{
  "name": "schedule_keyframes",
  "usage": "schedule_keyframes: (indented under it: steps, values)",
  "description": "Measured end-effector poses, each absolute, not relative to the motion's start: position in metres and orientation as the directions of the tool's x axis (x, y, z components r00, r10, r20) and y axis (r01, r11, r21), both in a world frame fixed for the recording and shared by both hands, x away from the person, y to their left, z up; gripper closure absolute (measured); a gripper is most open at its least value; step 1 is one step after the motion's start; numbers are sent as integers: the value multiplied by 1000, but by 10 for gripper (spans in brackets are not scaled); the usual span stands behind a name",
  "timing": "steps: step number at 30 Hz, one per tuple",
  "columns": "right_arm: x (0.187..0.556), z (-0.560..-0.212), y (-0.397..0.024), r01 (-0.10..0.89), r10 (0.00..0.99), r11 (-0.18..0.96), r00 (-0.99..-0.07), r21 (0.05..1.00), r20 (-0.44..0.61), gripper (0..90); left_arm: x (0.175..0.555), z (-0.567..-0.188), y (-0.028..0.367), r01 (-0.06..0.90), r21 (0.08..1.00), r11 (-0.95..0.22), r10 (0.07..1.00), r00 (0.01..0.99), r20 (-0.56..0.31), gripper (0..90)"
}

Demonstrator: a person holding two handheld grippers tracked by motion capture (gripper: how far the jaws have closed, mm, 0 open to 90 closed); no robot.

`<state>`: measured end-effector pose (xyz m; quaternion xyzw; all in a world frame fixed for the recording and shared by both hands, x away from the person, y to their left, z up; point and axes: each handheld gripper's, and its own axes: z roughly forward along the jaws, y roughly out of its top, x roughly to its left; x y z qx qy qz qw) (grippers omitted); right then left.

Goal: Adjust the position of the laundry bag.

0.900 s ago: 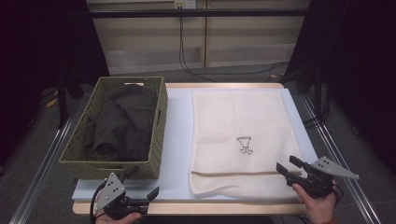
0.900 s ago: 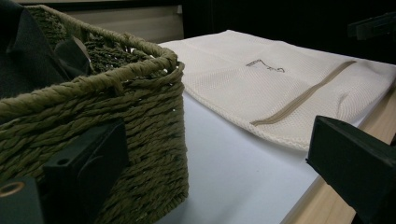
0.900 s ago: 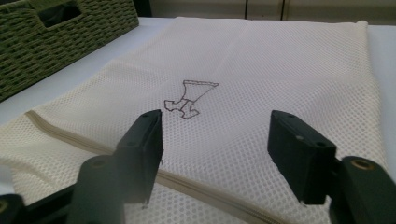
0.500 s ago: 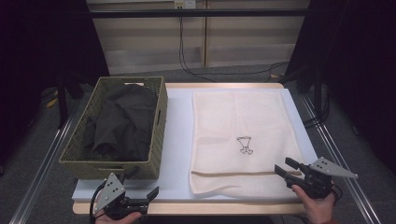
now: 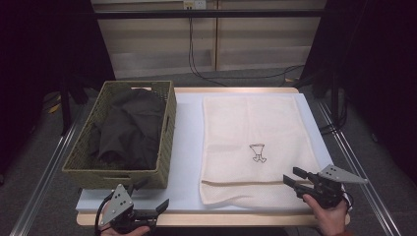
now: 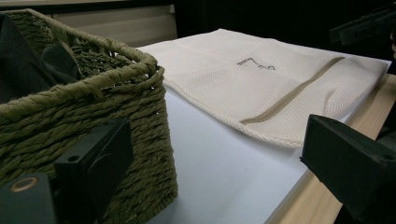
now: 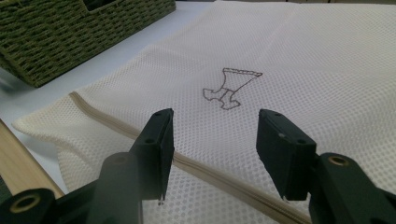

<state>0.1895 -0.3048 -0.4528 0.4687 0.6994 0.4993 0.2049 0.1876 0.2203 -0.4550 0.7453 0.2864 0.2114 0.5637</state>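
At the near right corner of the bench the right hand-held gripper (image 5: pixel 291 178) hovers low over the near right part of the mesh bag (image 5: pixel 253 147), jaws spread with nothing between them. In the right gripper view its two black jaws stand either side of the bag's tan zip (image 7: pixel 196 165), which runs along just inside the bag's near edge; whether they touch the cloth I cannot tell.

At the near left corner the left hand-held gripper (image 5: pixel 152 194) sits level at the bench's near edge, jaws spread and empty, just in front of the basket (image 5: pixel 88 169). In the left gripper view one jaw stands just beside the basket's woven wall.

The bag lies flat on the right half of the bench, running from the near edge to the far edge, a small dark logo (image 5: pixel 257 152) near its middle. The basket stands along the left side, apart from the bag, with dark cloth (image 5: pixel 130 130) heaped inside.
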Motion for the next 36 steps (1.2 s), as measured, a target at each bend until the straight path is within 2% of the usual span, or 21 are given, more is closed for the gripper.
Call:
schedule_keyframes:
  steps: [9,13,15,27,36]
  values:
    - [211,-455,-297,526,844,132,-504,840,183,496,189,-456,220,194,959,-208,666,746,-6,91]
    - [221,-451,-292,518,834,160,-527,840,167,471,189,-456,220,194,957,-215,663,749,-3,95]
    - [235,-447,-286,519,825,175,-542,837,163,430,189,-456,221,194,957,-215,662,749,-4,98]
    - [285,-444,-270,532,828,199,-540,823,149,420,188,-455,221,191,957,-219,668,744,5,103]
    - [311,-446,-257,580,829,255,-543,774,134,469,187,-452,222,176,961,-215,671,741,14,104]
